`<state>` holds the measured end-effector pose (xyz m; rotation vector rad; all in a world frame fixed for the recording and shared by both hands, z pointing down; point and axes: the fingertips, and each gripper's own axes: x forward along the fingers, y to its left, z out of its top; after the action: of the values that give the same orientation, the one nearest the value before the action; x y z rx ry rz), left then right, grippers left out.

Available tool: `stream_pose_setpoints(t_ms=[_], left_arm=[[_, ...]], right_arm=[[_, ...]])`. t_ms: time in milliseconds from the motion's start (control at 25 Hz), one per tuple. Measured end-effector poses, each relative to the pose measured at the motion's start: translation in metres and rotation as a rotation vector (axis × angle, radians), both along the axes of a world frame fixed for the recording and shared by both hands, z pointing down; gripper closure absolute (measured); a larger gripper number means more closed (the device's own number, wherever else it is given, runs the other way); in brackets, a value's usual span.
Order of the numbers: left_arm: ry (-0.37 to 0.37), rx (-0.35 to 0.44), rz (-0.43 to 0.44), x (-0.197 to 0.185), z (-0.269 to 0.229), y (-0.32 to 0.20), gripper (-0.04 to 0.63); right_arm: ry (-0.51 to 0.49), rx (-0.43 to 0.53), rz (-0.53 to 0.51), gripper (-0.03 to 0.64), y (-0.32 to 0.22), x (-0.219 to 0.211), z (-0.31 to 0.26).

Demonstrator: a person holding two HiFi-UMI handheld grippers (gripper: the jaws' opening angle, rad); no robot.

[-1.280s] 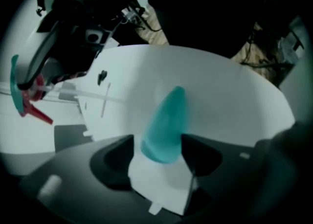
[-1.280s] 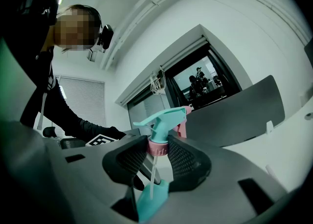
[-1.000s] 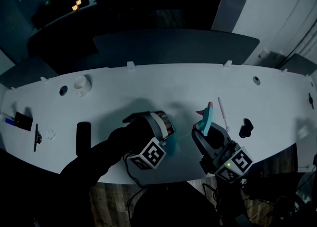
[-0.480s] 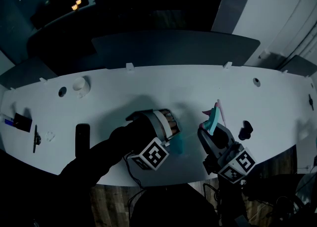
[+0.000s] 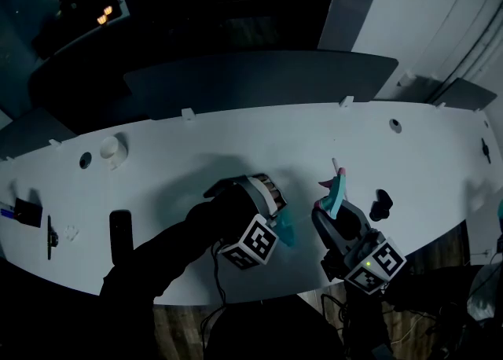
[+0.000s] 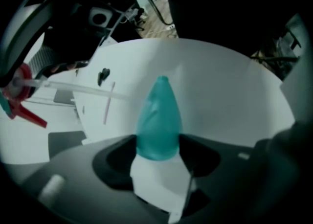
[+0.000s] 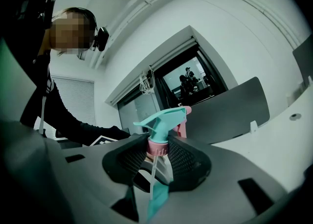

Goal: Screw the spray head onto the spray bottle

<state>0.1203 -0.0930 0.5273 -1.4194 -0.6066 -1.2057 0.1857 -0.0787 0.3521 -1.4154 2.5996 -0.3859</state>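
A teal spray bottle (image 5: pixel 288 233) sticks out of my left gripper (image 5: pixel 280 225), which is shut on its lower body; in the left gripper view the bottle (image 6: pixel 158 120) tapers away from the jaws of the left gripper (image 6: pixel 159 147) over the white table (image 6: pixel 230 91). My right gripper (image 5: pixel 331 211) is shut on the spray head (image 5: pixel 336 192), teal with a pink collar (image 7: pixel 158 147) and a dip tube (image 7: pixel 152 181) hanging below. The right gripper (image 7: pixel 158 153) pinches it at the collar. The spray head (image 6: pixel 18 101) shows at the left gripper view's left edge, apart from the bottle.
A small black object (image 5: pixel 380 204) lies right of the spray head, and a thin white stick (image 6: pixel 108 103) lies on the table near it. A flat black device (image 5: pixel 119 234) and a white cup-like thing (image 5: pixel 112 152) sit at the table's left. The table's front edge runs just under both grippers.
Both grippers have drifted a little to the right over the table with bottle and spray head still held. The gap between them has narrowed slightly.
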Motion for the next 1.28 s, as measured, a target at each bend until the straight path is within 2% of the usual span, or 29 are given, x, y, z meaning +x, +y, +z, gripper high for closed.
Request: stream_pose_setpoints(t_ms=[200, 360, 440, 560, 640, 720, 800, 880, 1000, 1160, 1280], left_arm=[[-0.020, -0.005, -0.012, 0.008, 0.005, -0.002, 0.297], [-0.015, -0.007, -0.023, 0.015, 0.022, -0.004, 0.237], [-0.002, -0.024, -0.044, 0.022, 0.028, -0.006, 0.229], [-0.006, -0.006, -0.056, 0.028, 0.039, -0.012, 0.194], [0.014, -0.023, -0.109, 0.031, 0.043, -0.013, 0.179], [0.072, -0.101, -0.210, 0.035, 0.041, -0.012, 0.179], [0.170, -0.196, -0.309, 0.033, 0.035, -0.010, 0.181], [0.314, -0.269, -0.409, 0.029, 0.024, -0.012, 0.181], [0.616, -0.412, -0.621, 0.020, -0.010, -0.020, 0.181], [1.044, -0.646, -0.919, -0.011, -0.055, -0.031, 0.181], [1.328, -0.798, -1.036, -0.038, -0.074, -0.027, 0.181]], right_arm=[[-0.005, -0.004, 0.010, 0.494, -0.002, 0.005, 0.001], [-0.049, 0.011, 0.019, 0.494, -0.003, 0.003, -0.010], [-0.043, 0.008, 0.029, 0.494, -0.002, 0.009, -0.008], [-0.022, -0.008, 0.049, 0.494, 0.001, 0.020, 0.000], [-0.031, -0.008, 0.054, 0.494, 0.002, 0.023, -0.002], [-0.046, 0.001, 0.058, 0.494, 0.002, 0.025, -0.007], [-0.048, 0.003, 0.058, 0.494, 0.003, 0.027, -0.007], [-0.036, -0.002, 0.051, 0.494, 0.003, 0.025, -0.005], [-0.038, 0.017, 0.029, 0.494, 0.001, 0.017, -0.011], [-0.033, 0.055, -0.028, 0.494, -0.003, -0.002, -0.023], [-0.039, 0.057, -0.076, 0.494, -0.007, -0.021, -0.024]])
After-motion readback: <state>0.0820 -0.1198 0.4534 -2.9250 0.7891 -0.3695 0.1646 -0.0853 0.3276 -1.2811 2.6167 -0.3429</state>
